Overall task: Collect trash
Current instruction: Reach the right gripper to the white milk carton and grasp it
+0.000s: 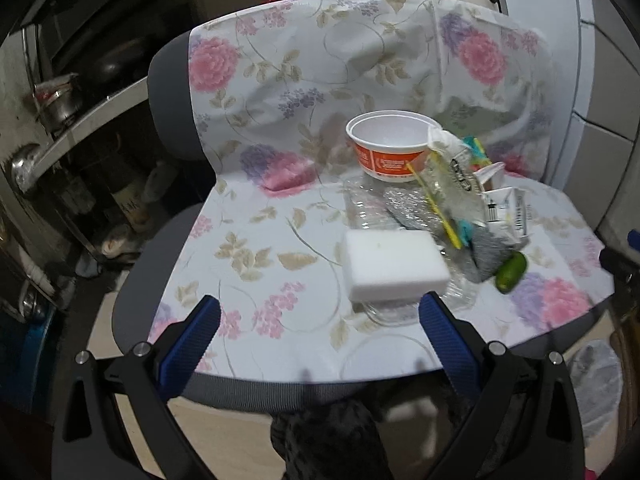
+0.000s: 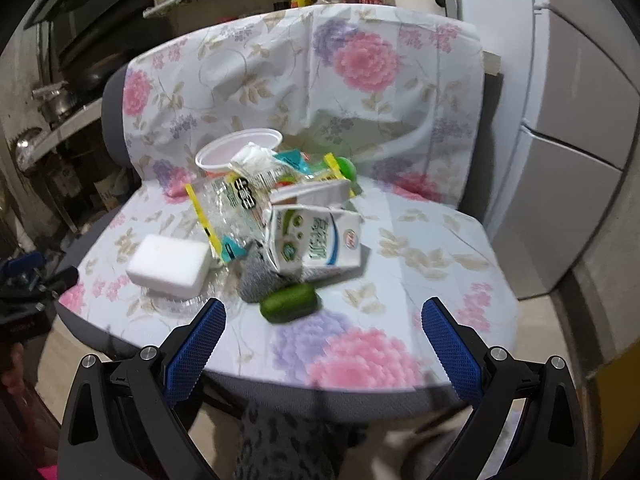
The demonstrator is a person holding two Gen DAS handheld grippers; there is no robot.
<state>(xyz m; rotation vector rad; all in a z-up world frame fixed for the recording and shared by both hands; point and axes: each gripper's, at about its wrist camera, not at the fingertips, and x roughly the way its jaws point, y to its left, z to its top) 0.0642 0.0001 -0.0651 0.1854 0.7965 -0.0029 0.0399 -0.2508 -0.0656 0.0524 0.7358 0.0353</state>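
Nothing collected yet, I judge. My left gripper and right gripper both hang released and empty before the floral-covered chair seat. The trash heap sits at twelve o'clock: white foam block, orange-banded paper bowl, crushed milk carton, small green fruit. All remains.

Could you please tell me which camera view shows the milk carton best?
The right wrist view: the milk carton faces the camera, printed side unobstructed. The left wrist view shows only its edge behind the clear wrapper.
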